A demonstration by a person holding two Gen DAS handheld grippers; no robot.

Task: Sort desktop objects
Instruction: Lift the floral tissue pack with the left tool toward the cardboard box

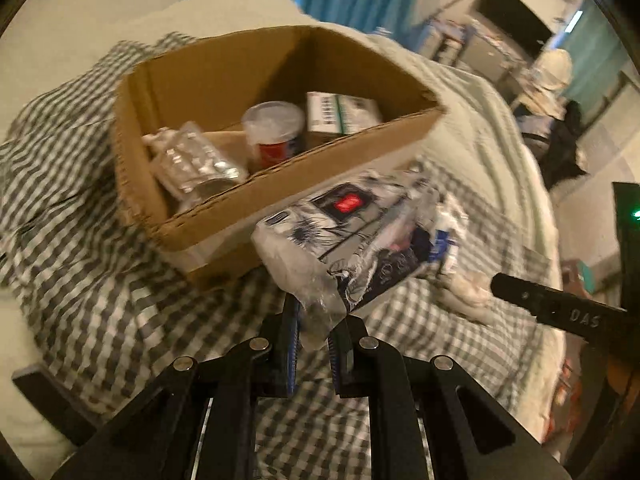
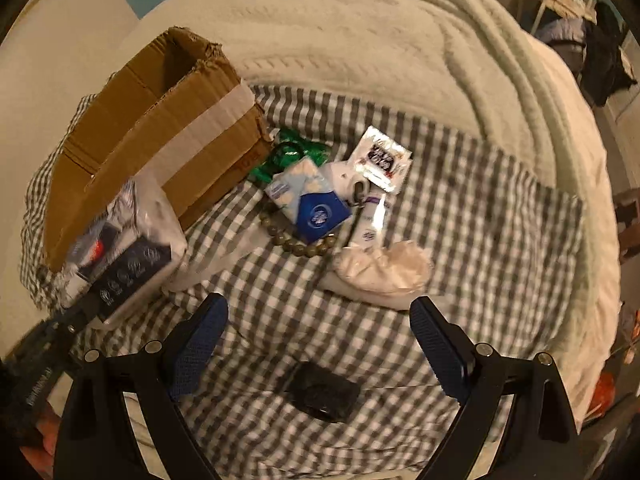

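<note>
My left gripper [image 1: 316, 320] is shut on the plastic end of a tissue pack [image 1: 348, 232], white with black print and a red label. It holds the pack just in front of the near wall of an open cardboard box [image 1: 224, 216]. The pack also shows in the right wrist view [image 2: 120, 256], beside the box [image 2: 160, 144]. My right gripper [image 2: 318, 320] is open and empty above the checked cloth [image 2: 460, 240]. Ahead of it lie a blue tissue packet [image 2: 316, 208], a bead bracelet [image 2: 308, 246], a white sachet [image 2: 382, 160], a tube [image 2: 372, 220], a cream cloth [image 2: 384, 272] and green ribbon [image 2: 296, 152].
Inside the box are a lidded cup [image 1: 274, 128], a green-white carton [image 1: 340, 112] and a blister pack [image 1: 196, 164]. A small black object [image 2: 324, 396] lies between my right gripper's fingers. A cream blanket [image 2: 400, 40] covers the bed behind. Room furniture stands at the far right.
</note>
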